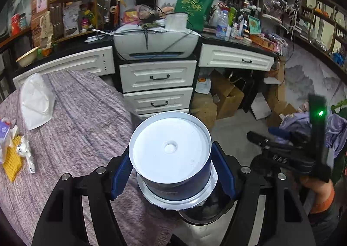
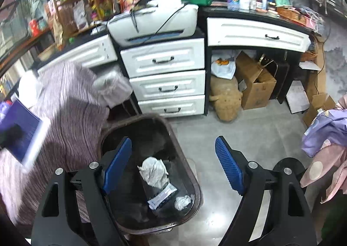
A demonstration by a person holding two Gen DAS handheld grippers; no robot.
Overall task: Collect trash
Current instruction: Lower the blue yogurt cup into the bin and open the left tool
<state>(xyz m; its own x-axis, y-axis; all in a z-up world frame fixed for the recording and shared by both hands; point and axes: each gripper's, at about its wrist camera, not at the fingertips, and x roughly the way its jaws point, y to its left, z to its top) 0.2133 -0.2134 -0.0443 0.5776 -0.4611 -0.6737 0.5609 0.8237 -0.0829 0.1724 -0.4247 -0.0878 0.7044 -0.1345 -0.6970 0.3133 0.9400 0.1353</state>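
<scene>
My left gripper (image 1: 173, 170) is shut on a round blue tin with a white bottom (image 1: 171, 150), held upside down past the bed's edge above a dark bin (image 1: 201, 213). In the right wrist view the dark bin (image 2: 186, 180) stands on the floor beside the bed, holding crumpled paper (image 2: 154, 171), a small wad (image 2: 183, 202) and a flat packet (image 2: 162, 197). My right gripper (image 2: 173, 167) is open and empty above the bin; it also shows in the left wrist view (image 1: 288, 150). On the bed lie a white face mask (image 1: 35, 102) and wrappers with a yellow piece (image 1: 15, 154).
A purple striped bed cover (image 1: 82, 128) fills the left. White drawers (image 2: 169, 85) and a printer (image 2: 151, 22) stand behind the bin. Cardboard boxes (image 2: 253, 85) sit under the desk. Purple and pink clothes (image 2: 325, 144) lie at right. Grey floor (image 2: 249, 133) lies between.
</scene>
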